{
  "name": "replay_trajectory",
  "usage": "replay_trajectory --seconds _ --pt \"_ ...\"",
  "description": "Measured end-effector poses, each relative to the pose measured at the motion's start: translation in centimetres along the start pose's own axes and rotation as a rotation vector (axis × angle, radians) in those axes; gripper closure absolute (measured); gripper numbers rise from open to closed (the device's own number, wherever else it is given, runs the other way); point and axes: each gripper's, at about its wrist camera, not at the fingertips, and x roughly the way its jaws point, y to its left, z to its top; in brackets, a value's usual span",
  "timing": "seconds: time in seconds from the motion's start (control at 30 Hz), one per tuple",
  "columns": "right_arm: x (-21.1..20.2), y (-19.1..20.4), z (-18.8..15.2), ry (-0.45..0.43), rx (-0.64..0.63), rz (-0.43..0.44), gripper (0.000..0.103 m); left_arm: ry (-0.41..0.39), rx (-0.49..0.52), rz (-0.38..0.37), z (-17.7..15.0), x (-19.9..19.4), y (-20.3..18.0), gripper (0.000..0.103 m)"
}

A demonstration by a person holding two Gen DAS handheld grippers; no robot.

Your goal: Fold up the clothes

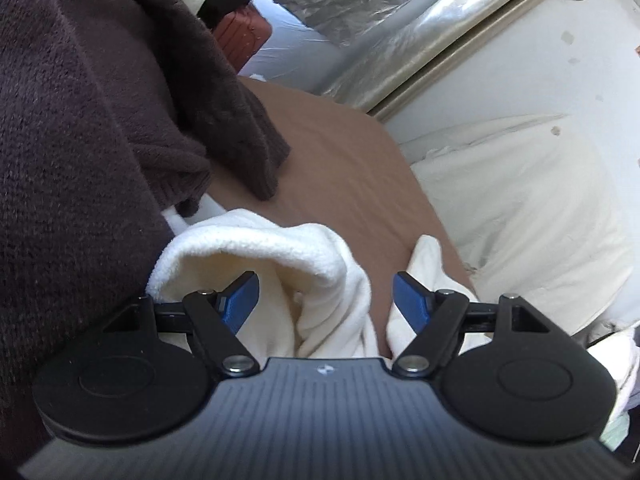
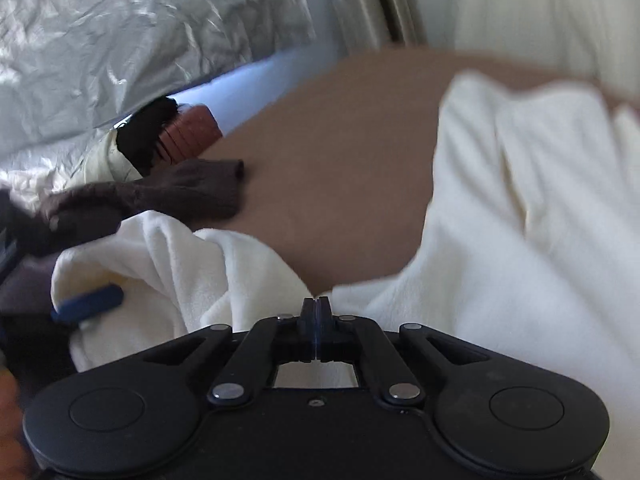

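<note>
- My left hand-held gripper (image 1: pixel 325 300) has its blue-padded fingers spread wide apart, with nothing between them; they hover just over a rolled fold of the cream-white fleece garment (image 1: pixel 280 264).
- My right hand-held gripper (image 2: pixel 316 312) has its fingers pressed tight together. The fleece lies right at the tips and under the linkage, but I cannot tell whether any cloth is pinched between them.
- In the right wrist view one blue finger of the left hand-held gripper pokes into the fleece's left-hand bunch, so my two tools sit near each other at the near edge of the garment.
- The cream-white fleece garment (image 2: pixel 520 208) lies crumpled, not flat: one lump at the left, a bigger mass heaped at the right, bare surface between them.
- It rests on a smooth tan-brown bed sheet (image 1: pixel 340 152); I take this for a bed, though its edges are hard to read.
- A dark brown knitted sweater (image 1: pixel 80 100) lies bunched just beside the fleece on the left, one sleeve reaching out across the sheet.
- Beyond are crinkled silver foil sheeting (image 2: pixel 140 20) and a rust-red ribbed suitcase (image 2: pixel 192 132).
- My judgement: the fleece is the piece in hand, at the gathering or spreading stage. Next, the left fingers need to close on a clean single edge, not a doubled roll, so the cloth can be drawn taut.
</note>
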Motion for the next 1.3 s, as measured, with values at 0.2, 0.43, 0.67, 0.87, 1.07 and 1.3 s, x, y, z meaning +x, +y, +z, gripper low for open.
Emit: replay_trajectory --seconds 0.2,0.43,0.67,0.87,1.07,1.3 --pt "-1.7 1.9 -0.6 -0.131 -0.117 -0.128 0.056 0.007 0.050 0.053 -0.5 0.7 -0.9 0.040" --pt "-2.8 0.9 2.4 -0.116 -0.085 -0.186 0.038 0.014 0.164 0.118 -1.1 1.3 -2.1 0.078" --pt "4.0 0.1 5.0 0.173 -0.357 -0.044 0.024 0.067 0.191 0.123 -1.5 2.5 -1.9 0.078" --pt "7.5 -0.2 2.4 0.243 -0.376 -0.061 0.026 0.083 0.087 0.060 -1.0 2.5 -0.1 0.078" --pt "3.6 -0.9 1.2 0.015 -0.244 -0.013 0.102 0.092 0.090 0.066 -1.3 2.5 -0.4 0.078" --pt "0.3 -1.8 1.4 -0.013 -0.208 0.017 0.081 0.091 0.073 0.045 -0.9 2.8 0.2 0.078"
